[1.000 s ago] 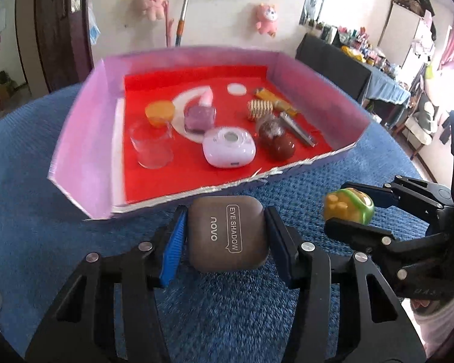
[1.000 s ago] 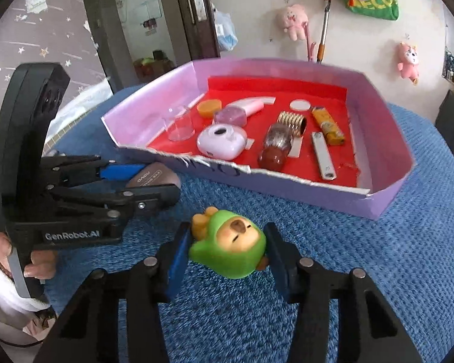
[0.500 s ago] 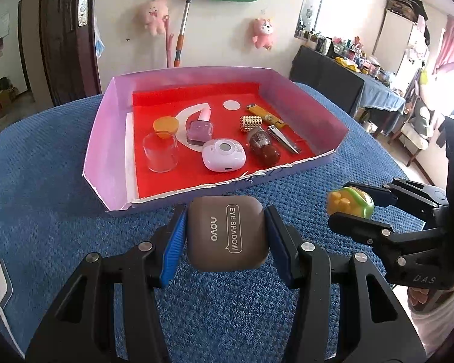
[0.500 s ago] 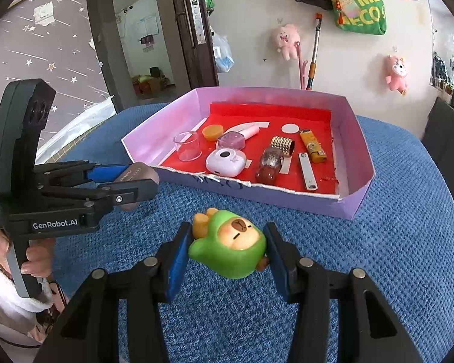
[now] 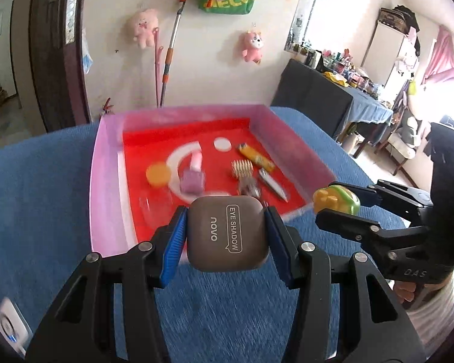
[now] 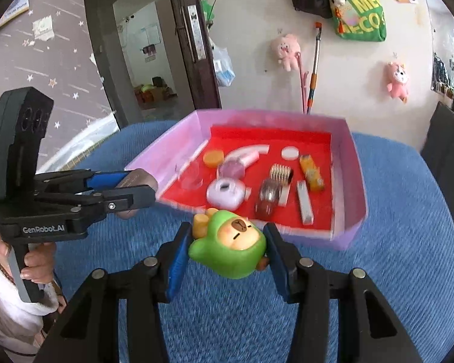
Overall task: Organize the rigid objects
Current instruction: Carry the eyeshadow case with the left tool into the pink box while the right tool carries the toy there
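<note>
My left gripper [image 5: 227, 236] is shut on a brown eye shadow case [image 5: 227, 233] marked "novo", held above the blue table in front of the pink tray [image 5: 106, 187]. My right gripper [image 6: 227, 248] is shut on a green bear toy [image 6: 230, 248], also held up before the tray [image 6: 355, 181]. The right gripper with the toy [image 5: 336, 201] shows at the right of the left wrist view. The left gripper with the case [image 6: 136, 181] shows at the left of the right wrist view.
The red-floored tray holds several small items: a clear cup [image 6: 192, 178], an orange lid [image 6: 213, 157], a white round device [image 6: 225, 192], a brown bottle [image 6: 268, 199], a gold spring [image 6: 281, 174], a nail clipper [image 6: 305, 207] and a lighter [image 6: 311, 172]. A blue cloth [image 6: 393, 272] covers the table.
Both grippers have risen and drawn back from the tray, each still holding its object. The tray now looks smaller and farther away.
</note>
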Tool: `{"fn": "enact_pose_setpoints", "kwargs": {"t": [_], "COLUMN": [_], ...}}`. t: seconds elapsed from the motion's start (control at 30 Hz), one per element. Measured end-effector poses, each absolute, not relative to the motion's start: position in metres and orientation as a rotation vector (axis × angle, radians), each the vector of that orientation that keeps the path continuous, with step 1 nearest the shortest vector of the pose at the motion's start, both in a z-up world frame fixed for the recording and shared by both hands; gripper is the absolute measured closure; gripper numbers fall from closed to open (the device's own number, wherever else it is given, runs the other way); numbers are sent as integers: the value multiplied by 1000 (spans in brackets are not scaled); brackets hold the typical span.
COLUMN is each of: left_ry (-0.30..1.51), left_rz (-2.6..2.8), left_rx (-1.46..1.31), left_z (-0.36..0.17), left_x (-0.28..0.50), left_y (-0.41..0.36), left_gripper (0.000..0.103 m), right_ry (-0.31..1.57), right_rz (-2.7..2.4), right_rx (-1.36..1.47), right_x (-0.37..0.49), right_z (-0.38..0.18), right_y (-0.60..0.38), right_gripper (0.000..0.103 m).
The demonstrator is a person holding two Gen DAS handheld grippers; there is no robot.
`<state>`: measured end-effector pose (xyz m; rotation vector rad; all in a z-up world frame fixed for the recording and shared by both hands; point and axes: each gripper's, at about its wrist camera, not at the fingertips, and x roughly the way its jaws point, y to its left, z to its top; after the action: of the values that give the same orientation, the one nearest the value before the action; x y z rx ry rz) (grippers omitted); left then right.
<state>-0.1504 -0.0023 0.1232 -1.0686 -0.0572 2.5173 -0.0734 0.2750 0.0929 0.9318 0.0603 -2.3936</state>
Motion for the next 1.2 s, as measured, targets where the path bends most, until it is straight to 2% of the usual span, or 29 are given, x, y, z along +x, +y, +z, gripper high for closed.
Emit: {"fn": "enact_pose_setpoints", "kwargs": {"t": [0.27,0.47,0.87,1.2], "left_ry": [-9,-22,-5,-68], "left_rz": [2513,2476,2475,2461], "left_rx": [-1172,-1342,-1538,-1628], "left_z": [133,107,63,39], "left_x": [-235,-301,-359,-376], "left_y": [0,-1,3,-7], "left_gripper": [54,54,54,54], "right_ry": [26,48,173,270], "right_rz": [-2402,-2396,-2369,-2315], "right_rx": [953,1051,1285,1341], "right_x": [-149,-214,-305,-329], "right_z": [125,123,69,45], "right_y": [269,254,219,197], "right_gripper": [52,52,52,52]}}
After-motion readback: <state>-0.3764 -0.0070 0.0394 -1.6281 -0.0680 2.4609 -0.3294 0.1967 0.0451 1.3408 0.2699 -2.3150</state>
